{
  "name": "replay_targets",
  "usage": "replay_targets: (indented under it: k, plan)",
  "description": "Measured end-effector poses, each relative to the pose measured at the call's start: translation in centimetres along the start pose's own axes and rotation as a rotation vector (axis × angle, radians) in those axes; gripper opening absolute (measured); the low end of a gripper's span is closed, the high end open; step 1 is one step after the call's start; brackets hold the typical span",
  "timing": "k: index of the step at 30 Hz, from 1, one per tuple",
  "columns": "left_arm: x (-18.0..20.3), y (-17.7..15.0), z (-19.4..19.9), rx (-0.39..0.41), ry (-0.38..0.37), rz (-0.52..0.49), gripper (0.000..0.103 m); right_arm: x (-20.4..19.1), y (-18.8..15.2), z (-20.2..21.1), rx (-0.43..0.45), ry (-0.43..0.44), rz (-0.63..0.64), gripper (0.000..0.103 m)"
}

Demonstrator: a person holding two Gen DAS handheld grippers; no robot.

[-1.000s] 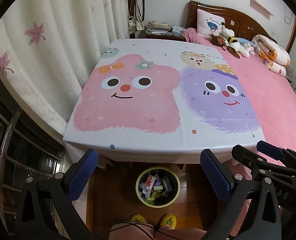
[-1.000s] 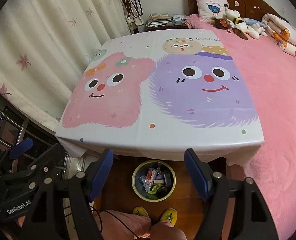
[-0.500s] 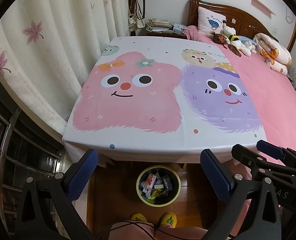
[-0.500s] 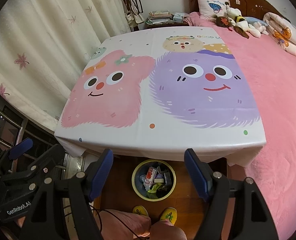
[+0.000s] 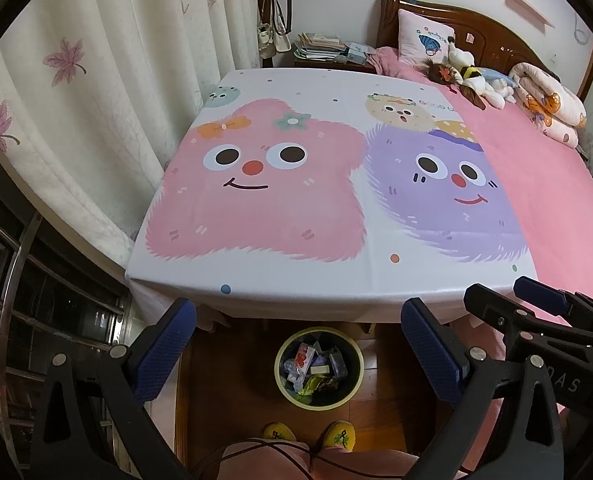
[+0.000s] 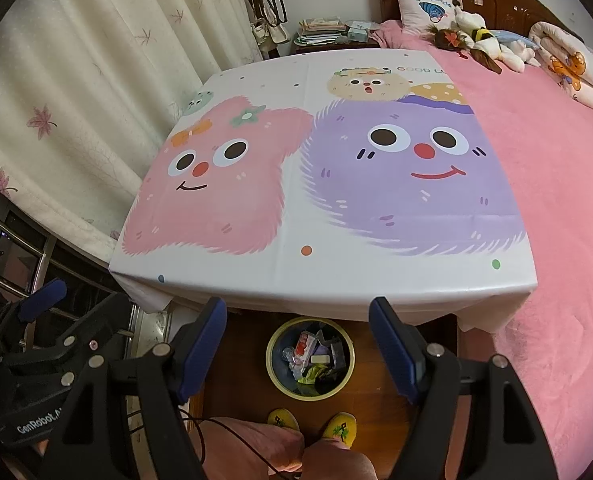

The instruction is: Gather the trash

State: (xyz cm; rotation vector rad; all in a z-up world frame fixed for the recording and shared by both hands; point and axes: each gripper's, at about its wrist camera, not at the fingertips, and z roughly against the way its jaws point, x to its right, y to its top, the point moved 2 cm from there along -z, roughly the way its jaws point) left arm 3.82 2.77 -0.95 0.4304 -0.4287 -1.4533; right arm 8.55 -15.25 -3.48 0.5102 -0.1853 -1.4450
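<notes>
A round yellow-rimmed trash bin (image 5: 281,364) stands on the wooden floor under the near edge of the table; it also shows in the right wrist view (image 6: 271,360). Inside it lie several wrappers and packets (image 5: 314,364). My left gripper (image 5: 296,350) is open and empty, held above the bin. My right gripper (image 6: 296,342) is open and empty too, also above the bin. The right gripper shows at the right of the left wrist view (image 5: 536,304); the left gripper shows at the left of the right wrist view (image 6: 44,300).
A table under a cartoon-monster cloth (image 5: 296,184) fills the middle. A pink bed (image 5: 544,184) with plush toys (image 5: 468,80) lies to the right. Curtains (image 5: 108,92) hang on the left. The person's yellow slippers (image 5: 308,434) stand by the bin.
Both views have drifted slightly: the table and bin sit a little lower in the left wrist view. Both grippers stay open and empty.
</notes>
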Motion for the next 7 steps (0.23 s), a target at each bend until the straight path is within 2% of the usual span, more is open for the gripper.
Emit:
replay_targets:
  k: [7]
  plan:
    - [-0.2,-0.33,-0.1,-0.008,-0.002,0.0,0.102,-0.08,-0.14,-0.08,-0.005,-0.001,0.0,0.074]
